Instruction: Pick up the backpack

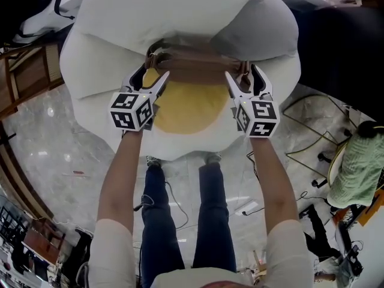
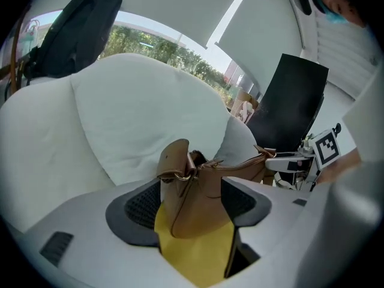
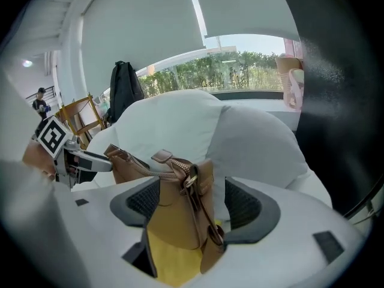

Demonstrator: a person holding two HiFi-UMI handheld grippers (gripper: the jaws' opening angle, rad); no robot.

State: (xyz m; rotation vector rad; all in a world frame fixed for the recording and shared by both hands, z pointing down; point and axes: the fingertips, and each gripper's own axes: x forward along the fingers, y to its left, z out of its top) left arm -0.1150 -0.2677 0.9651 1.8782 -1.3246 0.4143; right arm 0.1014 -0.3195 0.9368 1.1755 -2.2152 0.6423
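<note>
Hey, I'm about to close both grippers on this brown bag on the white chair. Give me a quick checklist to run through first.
1. Left gripper open: ok.
2. Right gripper open: ok.
3. One end of the bag between the left jaws: ok.
4. Its other end between the right jaws: ok.
5. Grip closed on the bag: not ok, both pairs of jaws stand apart.
6. Strap free of the chair: cannot tell, its lower run is hidden.
</note>
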